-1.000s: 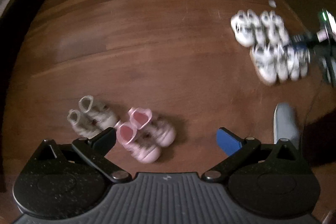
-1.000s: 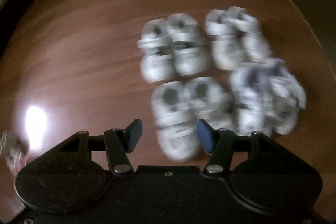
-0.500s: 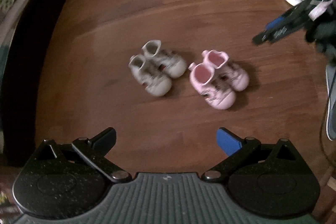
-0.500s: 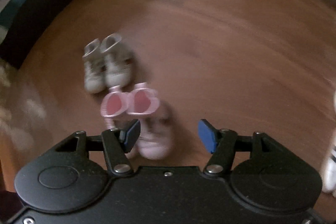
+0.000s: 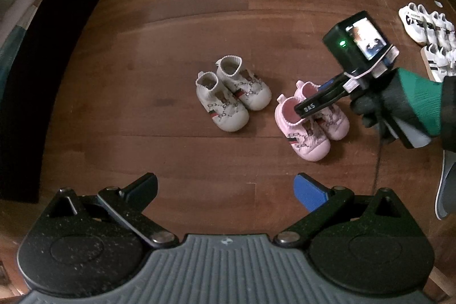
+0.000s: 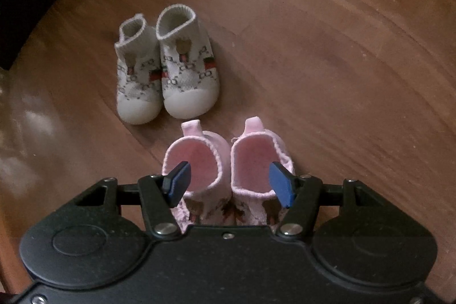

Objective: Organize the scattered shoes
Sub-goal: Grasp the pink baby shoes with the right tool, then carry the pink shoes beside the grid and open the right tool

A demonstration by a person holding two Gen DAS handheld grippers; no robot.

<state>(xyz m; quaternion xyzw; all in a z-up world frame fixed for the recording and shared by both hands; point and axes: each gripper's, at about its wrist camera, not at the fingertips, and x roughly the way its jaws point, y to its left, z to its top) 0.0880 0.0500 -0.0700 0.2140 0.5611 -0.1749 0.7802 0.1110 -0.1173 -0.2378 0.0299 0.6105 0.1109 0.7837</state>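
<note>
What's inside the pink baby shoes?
Both pink shoes show only smooth pink lining through their openings. The right tool, open, hovers over them and hides their toes, so deeper inside cannot be seen.

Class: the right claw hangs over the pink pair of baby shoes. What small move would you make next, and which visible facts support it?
Probably lower the right claw a little further and close it across the pink shoes. It is open, one fingertip over each shoe's opening, so it spans the touching pair without pressing yet. The left claw is open over bare floor, beside the white pair.

bare wood floor (image 5: 228, 19) all round, white pair (image 6: 168, 70) beside pink pair (image 6: 228, 161)
</note>
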